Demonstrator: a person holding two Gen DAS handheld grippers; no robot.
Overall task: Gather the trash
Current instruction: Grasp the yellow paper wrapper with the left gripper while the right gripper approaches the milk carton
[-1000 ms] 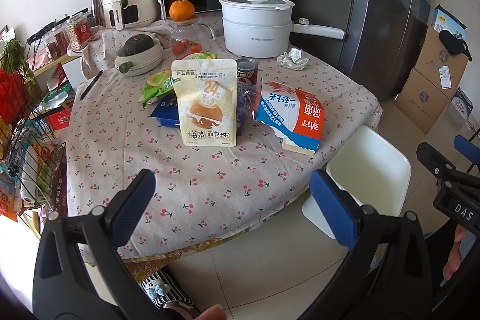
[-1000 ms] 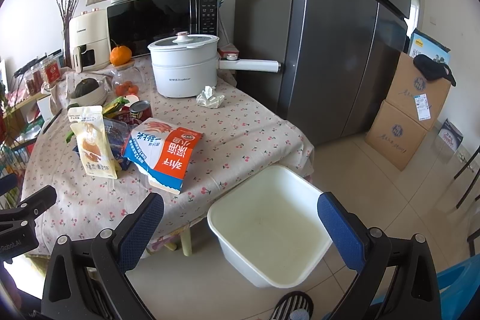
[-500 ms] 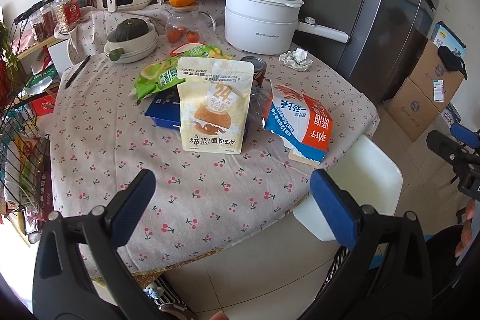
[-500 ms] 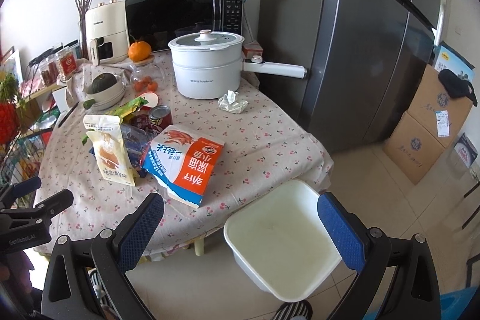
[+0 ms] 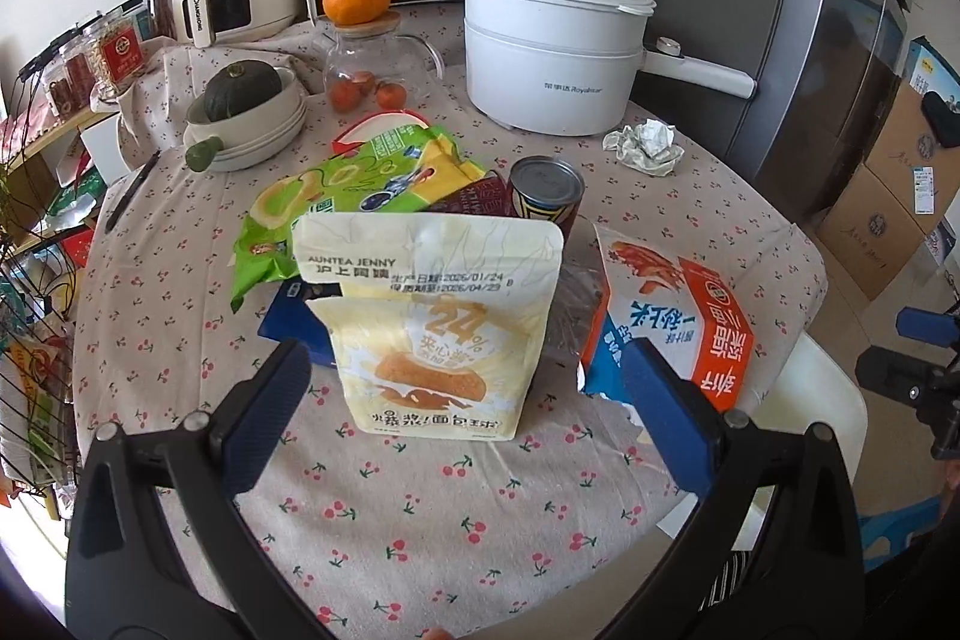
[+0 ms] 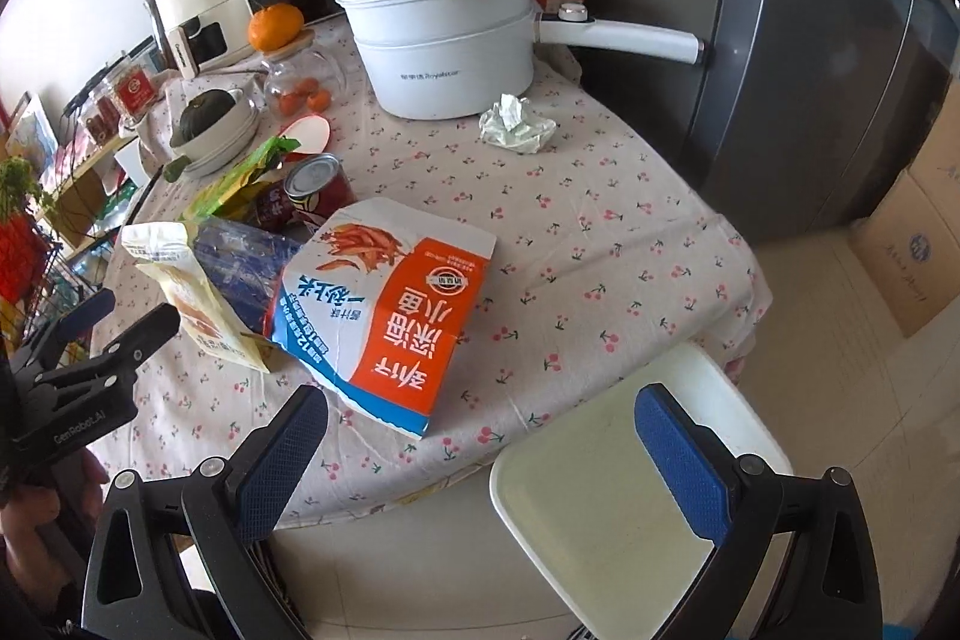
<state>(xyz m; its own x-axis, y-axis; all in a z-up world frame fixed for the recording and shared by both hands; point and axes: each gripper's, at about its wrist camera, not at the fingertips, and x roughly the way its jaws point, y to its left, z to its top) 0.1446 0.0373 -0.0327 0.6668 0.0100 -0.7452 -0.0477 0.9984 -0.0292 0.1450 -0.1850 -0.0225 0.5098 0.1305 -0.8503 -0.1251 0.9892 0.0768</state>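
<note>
A pile of trash lies on the cherry-print table (image 5: 420, 508): an upright cream snack pouch (image 5: 438, 328), an orange-blue snack bag (image 5: 678, 322) lying flat, a green chip bag (image 5: 348, 196), a can (image 5: 546, 196) and a crumpled tissue (image 5: 645, 145). My left gripper (image 5: 468, 418) is open just in front of the cream pouch. My right gripper (image 6: 486, 454) is open over the table edge, near the orange-blue bag (image 6: 396, 310) and above a white bin (image 6: 606, 508) on the floor. The tissue (image 6: 516, 124) lies further back.
A white pot (image 5: 552, 52), a jar with an orange (image 5: 360, 46), a bowl with a squash (image 5: 246, 112), a microwave and an air fryer stand at the back. A fridge (image 6: 810, 40) and cardboard boxes (image 6: 918, 244) are at the right. A wire rack is at the left.
Both grippers have moved forward toward the table. The trash pile now looks much closer. Both stay open.
</note>
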